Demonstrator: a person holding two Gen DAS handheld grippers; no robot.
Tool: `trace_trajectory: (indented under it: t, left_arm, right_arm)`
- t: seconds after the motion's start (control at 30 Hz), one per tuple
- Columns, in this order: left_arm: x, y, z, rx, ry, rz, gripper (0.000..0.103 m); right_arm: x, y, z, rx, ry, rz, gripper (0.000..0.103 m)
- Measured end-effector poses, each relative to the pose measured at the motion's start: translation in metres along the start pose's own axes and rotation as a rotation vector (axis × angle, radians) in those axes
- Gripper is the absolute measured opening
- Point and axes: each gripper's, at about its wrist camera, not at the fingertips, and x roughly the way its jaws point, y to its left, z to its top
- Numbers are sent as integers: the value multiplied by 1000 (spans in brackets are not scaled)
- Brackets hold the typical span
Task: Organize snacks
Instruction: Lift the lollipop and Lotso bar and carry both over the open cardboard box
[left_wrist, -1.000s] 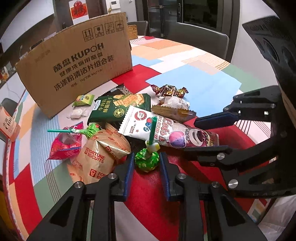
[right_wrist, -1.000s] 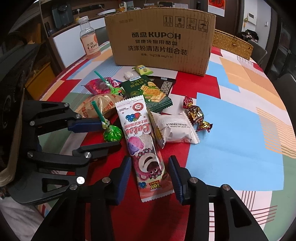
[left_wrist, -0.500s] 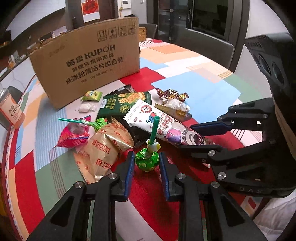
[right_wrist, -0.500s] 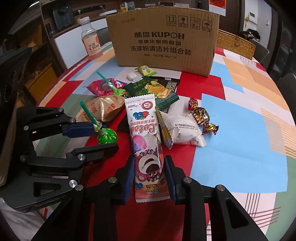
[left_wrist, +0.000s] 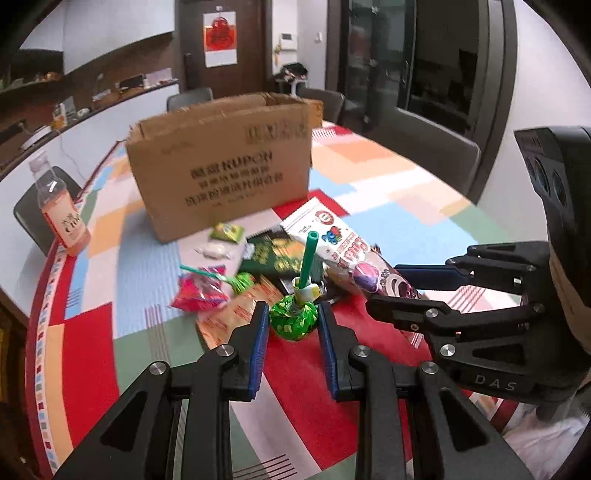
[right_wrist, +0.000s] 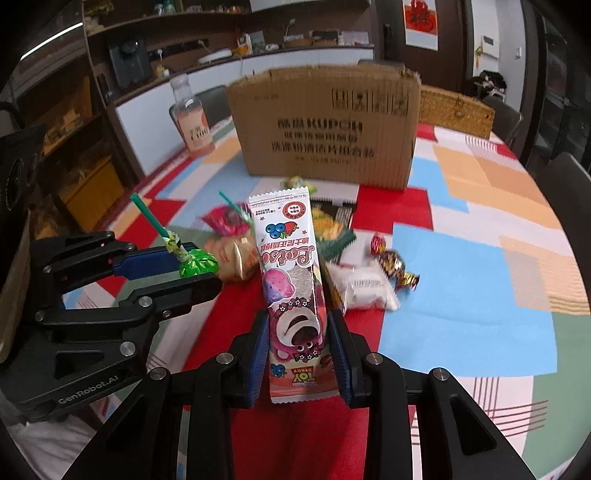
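Note:
My left gripper is shut on a green-wrapped lollipop with a green stick and holds it above the table; it also shows in the right wrist view. My right gripper is shut on a long pink-and-white Lotso snack packet, lifted off the table; it also shows in the left wrist view. An open brown cardboard box stands at the far side of the table. More snacks lie in a pile between the box and the grippers.
On the patchwork tablecloth lie a dark green biscuit pack, a pink lollipop, a Fortune Biscuits bag, a white packet and foil candies. An orange drink bottle stands at the left. A wicker basket sits behind the box.
Both grippers have risen with their snacks: the lollipop and the Lotso packet are lifted off the table. The views now tilt up and show the box's open top.

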Motion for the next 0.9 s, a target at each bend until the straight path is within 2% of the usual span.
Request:
trace_trajectory:
  t: [0.27,0.57,0.9]
  left_arm:
    - [-23,9,27,-16,-95,54,27]
    - [-42,27,68,-31,-213,121,27]
    - [-40,57,115,-59,-271,155,27]
  right_arm:
    - [-21,0,24,-4,-114,-31,33]
    - [-37,-5,70,-17,-242,-54,33]
    - [-37,-13,125,-26,-326,-75,33]
